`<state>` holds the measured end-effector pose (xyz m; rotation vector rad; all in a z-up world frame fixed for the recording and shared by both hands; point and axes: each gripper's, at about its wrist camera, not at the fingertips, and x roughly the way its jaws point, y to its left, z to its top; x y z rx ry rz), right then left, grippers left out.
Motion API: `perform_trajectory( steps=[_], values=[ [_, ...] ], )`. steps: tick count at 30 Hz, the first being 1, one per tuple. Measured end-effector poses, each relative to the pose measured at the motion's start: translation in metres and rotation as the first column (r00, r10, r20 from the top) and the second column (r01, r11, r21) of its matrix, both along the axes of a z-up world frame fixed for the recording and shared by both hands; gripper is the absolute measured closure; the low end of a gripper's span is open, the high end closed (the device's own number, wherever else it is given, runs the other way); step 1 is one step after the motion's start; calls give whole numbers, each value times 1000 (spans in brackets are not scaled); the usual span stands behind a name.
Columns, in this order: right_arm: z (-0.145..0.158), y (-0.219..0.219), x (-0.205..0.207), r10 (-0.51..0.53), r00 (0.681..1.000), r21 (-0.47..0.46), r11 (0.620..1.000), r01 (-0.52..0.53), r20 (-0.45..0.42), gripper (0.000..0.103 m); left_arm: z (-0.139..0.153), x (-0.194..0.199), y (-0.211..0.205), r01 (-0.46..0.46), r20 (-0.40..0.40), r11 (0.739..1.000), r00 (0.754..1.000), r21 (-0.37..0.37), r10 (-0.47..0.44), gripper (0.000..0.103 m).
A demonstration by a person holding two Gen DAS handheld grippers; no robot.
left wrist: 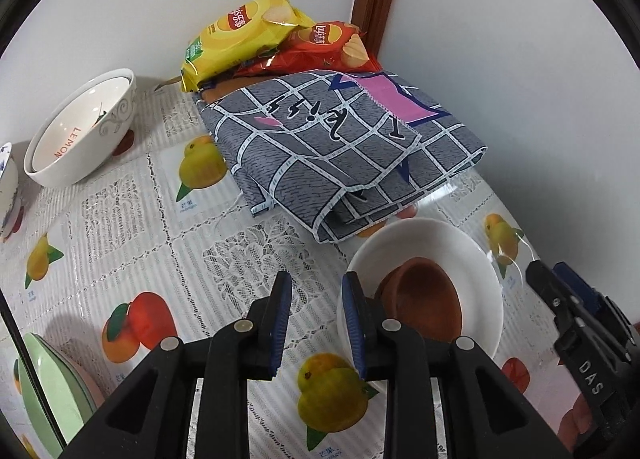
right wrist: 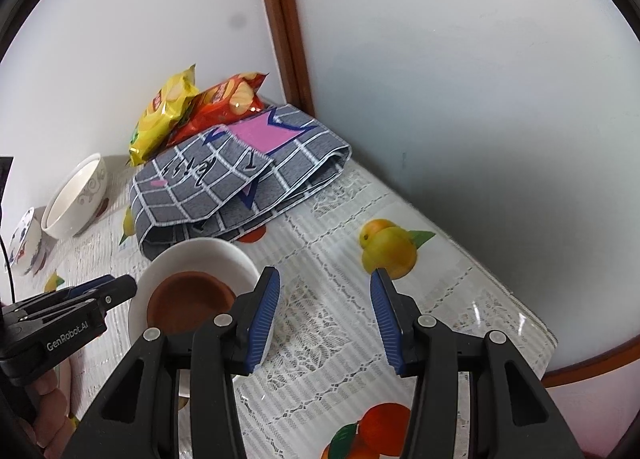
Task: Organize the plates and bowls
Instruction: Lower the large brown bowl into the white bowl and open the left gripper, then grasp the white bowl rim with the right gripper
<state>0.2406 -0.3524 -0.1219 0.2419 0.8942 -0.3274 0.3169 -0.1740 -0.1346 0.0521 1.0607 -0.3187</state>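
Brown bowl (left wrist: 426, 299) in white bowl (left wrist: 460, 247) between both grippers' parted, empty fingers (left wrist: 280, 323).

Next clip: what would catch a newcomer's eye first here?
Probably the brown clay bowl sitting in the white plate right beside the open left gripper. Behind it, a folded grey checked cloth lies against the wall corner, with yellow and red chip bags stacked behind.
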Motion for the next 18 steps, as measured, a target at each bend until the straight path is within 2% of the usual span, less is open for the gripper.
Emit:
perform_trajectory(
  steps=[10, 14, 18],
  values=[
    [-8, 0, 4, 18, 1000, 25, 1000, -17, -16, 56, -3, -1, -4, 22, -5, 1000, 1000, 21, -22, 78],
    [-8, -2, 4, 12, 1000, 31, 999, -12, -13, 56, -7, 1, -4, 23, -17, 999, 1000, 26, -23, 75],
    [-9, -1, 5, 20, 1000, 31, 999, -20, -15, 56, -11, -1, -10, 30, -6, 998, 1000, 61, -30, 74]
  ],
)
